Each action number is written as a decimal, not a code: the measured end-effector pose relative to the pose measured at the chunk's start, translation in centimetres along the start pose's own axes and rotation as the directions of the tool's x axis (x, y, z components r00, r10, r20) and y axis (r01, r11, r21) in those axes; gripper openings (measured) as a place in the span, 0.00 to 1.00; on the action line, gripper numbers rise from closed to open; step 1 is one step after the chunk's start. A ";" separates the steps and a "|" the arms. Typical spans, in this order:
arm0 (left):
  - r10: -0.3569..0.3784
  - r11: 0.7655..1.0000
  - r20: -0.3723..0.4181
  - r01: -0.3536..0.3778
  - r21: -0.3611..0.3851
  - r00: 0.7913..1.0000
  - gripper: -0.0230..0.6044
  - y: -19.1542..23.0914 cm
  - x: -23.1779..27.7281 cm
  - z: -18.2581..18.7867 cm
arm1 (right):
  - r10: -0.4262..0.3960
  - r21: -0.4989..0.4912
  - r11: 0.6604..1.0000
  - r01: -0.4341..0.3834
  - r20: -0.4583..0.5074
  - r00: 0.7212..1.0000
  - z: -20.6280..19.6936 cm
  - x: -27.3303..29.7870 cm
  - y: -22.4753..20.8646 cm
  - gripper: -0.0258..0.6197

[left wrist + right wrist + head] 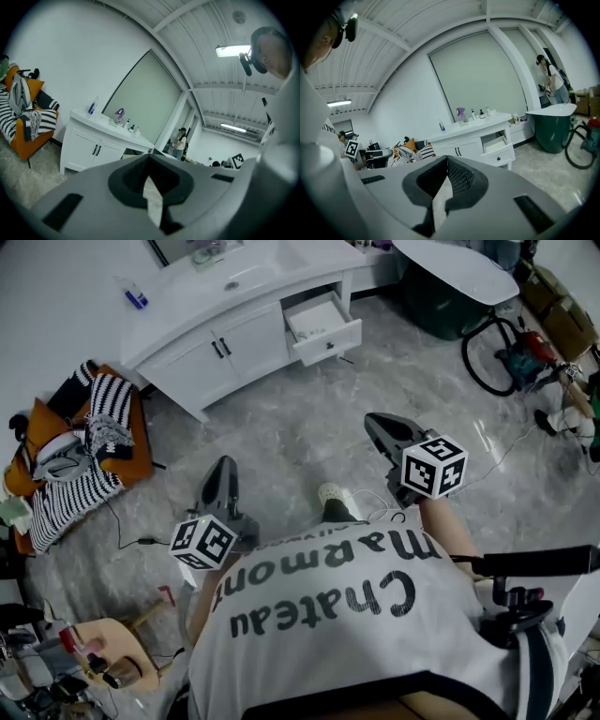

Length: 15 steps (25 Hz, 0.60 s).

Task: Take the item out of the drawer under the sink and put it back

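The drawer [323, 329] stands pulled out at the right end of a white cabinet [187, 357], just below the counter that carries the sink [234, 282]. Its inside shows pale from the head view. The item cannot be made out in any view, so its place stays unknown. The right gripper view shows the same drawer [499, 149] open, beside two shut doors [457, 151] with dark handles. Small bottles [474, 114] stand on the counter above.

Both grippers are well apart from the cabinet, over the grey marbled floor [300, 427], and point toward it.
- **Left gripper:** the left gripper [223, 463] has its jaws brought together at the tips with nothing between them. Its own view shows the same [149, 155].
- **Right gripper:** the right gripper [372, 420] is likewise closed and empty, tips touching [447, 158].

Each gripper bears a marker cube at its rear, near the person's white printed shirt [356, 615]. One shoe [335, 495] shows on the floor between the two grippers.

Further out:
- A blue bottle [134, 296] lies at the left end of the counter.
- An orange chair [47, 423] heaped with striped clothes [89, 446] stands left of the cabinet.
- A dark green tub [450, 287] with a white rim stands to the cabinet's right.
- A person [551, 77] stands beyond the tub in the right gripper view.
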State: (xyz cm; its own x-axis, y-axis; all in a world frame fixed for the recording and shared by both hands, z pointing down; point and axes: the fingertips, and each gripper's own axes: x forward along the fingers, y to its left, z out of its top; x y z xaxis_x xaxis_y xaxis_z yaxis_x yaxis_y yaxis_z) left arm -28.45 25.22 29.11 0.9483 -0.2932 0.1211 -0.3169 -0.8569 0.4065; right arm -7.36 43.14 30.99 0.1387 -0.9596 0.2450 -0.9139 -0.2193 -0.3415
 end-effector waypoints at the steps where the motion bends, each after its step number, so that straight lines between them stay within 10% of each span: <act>1: 0.010 1.000 0.002 -0.010 -0.004 1.000 0.05 0.4 1.0 0.3 | 0.002 -0.004 1.000 -0.002 -0.002 1.000 0.6 0.7 -0.7 0.06; 15: 0.043 0.999 0.006 -0.043 -0.010 0.999 0.05 2.0 13.6 2.8 | 0.037 -0.019 0.999 -0.037 -0.044 0.998 6.8 10.3 -10.5 0.06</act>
State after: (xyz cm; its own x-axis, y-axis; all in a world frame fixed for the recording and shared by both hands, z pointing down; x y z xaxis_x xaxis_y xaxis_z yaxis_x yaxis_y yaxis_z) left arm -16.20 18.38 29.06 0.9339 -0.3318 0.1333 -0.3568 -0.8393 0.4102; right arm 6.23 34.37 30.91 0.0884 -0.9583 0.2718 -0.9256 -0.1798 -0.3330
